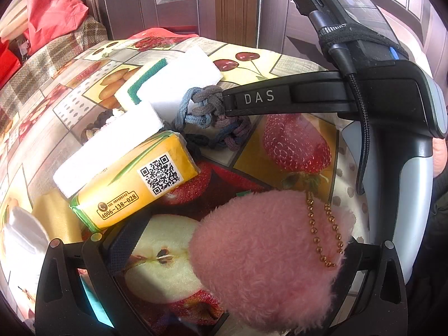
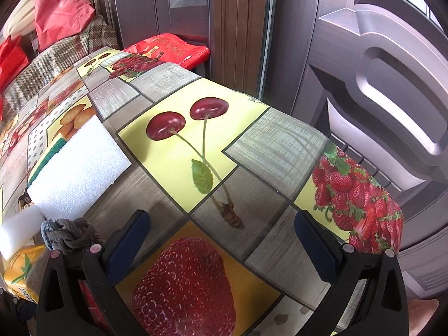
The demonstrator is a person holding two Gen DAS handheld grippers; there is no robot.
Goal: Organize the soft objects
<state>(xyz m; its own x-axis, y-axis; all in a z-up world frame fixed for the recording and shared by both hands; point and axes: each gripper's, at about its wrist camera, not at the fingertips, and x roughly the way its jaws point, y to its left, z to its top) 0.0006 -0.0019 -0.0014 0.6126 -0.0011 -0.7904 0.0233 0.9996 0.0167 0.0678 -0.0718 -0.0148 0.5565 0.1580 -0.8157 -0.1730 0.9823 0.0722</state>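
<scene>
Tongs (image 1: 224,254), seemingly around one pink plush (image 1: 266,257); two white sponges (image 1: 184,81).

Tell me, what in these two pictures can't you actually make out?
- Left wrist view: whether the left tongs grip the fluffy pink plush pompom; it covers the right finger.
- Left wrist view: the dark braided item behind the white foam block, mostly hidden.
- Left wrist view: small print on the yellow tissue packet, too small.
- Right wrist view: that packet, cut off by the left edge.
- Left wrist view: the right tongs' tips, behind the knotted grey-blue cord.
</scene>
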